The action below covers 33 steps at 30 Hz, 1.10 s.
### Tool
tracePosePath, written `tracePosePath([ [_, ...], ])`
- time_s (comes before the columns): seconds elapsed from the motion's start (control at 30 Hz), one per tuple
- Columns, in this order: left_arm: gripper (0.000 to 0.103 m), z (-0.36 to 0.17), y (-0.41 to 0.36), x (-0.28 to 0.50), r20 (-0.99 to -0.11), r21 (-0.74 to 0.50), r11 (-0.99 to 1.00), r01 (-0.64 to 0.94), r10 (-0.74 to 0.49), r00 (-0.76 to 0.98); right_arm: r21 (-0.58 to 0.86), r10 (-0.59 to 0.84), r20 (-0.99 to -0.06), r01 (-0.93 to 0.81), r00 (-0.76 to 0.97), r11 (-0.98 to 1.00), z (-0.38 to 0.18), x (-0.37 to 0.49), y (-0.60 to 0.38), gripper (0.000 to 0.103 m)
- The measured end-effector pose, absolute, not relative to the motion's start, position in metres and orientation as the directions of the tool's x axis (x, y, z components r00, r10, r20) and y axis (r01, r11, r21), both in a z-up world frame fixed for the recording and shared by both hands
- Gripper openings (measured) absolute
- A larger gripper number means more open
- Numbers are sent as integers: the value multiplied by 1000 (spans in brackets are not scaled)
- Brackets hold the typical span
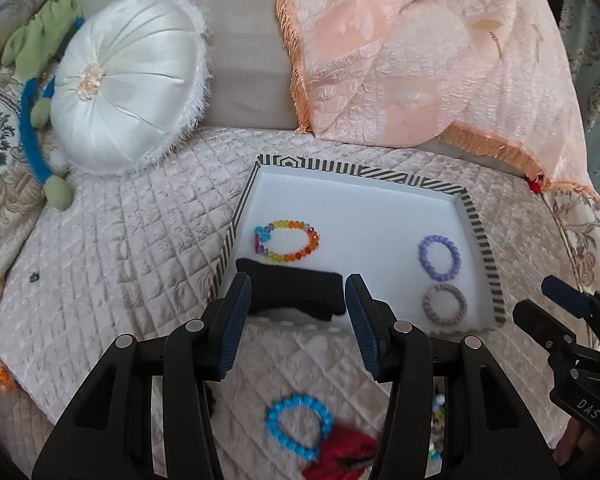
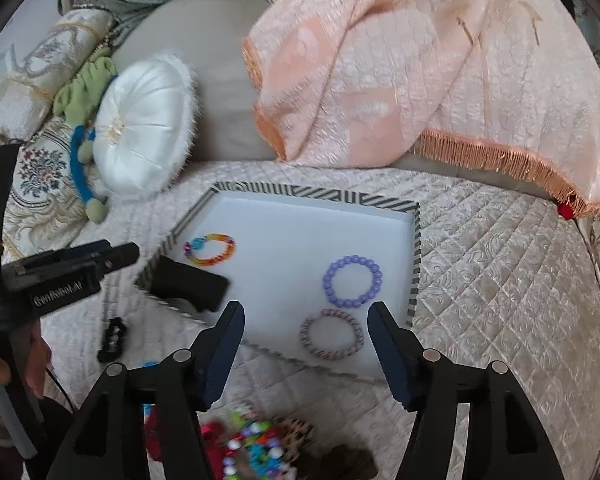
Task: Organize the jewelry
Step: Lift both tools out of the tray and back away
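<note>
While the left tool (image 1: 298,292) points steeply down over the near edge of the striped tray (image 1: 476,216), its blue fingers (image 1: 236,320) stand spread with nothing pinched between them. A black pad (image 1: 292,288) lies in the tray's near corner, seen through the gap. On the white tray floor sit a rainbow bracelet (image 1: 288,240) at the left, a lilac bead bracelet (image 1: 439,258) at the right, and a greyish twisted bracelet (image 1: 445,305) just in front of it. A blue bead bracelet (image 1: 299,426) lies outside the tray on the quilted cover (image 1: 120,248), touching a red item (image 1: 340,456).

From the right wrist, the right tool (image 2: 306,324) also tilts downward above the tray's near side, fingers wide apart and empty. The greyish twisted bracelet (image 2: 332,335) lies in the tray between them, untouched; the lilac bead bracelet (image 2: 352,282) rests just beyond it. The left tool (image 2: 116,256) hovers at the far left, held by a hand (image 2: 4,364). A blurred heap of mixed beads (image 2: 252,448) lies on the cover below.
</note>
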<state>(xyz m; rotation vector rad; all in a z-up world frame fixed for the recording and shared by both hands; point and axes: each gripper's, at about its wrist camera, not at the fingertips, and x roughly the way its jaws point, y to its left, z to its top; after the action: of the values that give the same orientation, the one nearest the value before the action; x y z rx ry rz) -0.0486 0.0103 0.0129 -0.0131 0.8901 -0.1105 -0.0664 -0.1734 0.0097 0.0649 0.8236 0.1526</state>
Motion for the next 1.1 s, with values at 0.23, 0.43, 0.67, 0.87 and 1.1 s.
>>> tracePosePath([
  [0.23,49,22,9,-87,-753,-45,995,94,-96,651,102,158,-698,-121,699,987,28,-100,-158,62],
  [0.43,49,30,5,-121,-726,-4,994,110,-79,683,110,163,-686,-120,709,987,33,-129,-153,62],
  [0.67,49,35,1,-150,-705,17,992,123,-75,705,119,165,-676,-115,718,986,37,-156,-154,63],
  [0.87,49,38,-1,-166,-693,24,991,132,-78,717,103,158,-666,-121,729,987,43,-173,-151,67],
  [1.1,49,39,-2,-176,-689,30,990,135,-77,720,97,155,-664,-121,732,988,45,-185,-152,69],
])
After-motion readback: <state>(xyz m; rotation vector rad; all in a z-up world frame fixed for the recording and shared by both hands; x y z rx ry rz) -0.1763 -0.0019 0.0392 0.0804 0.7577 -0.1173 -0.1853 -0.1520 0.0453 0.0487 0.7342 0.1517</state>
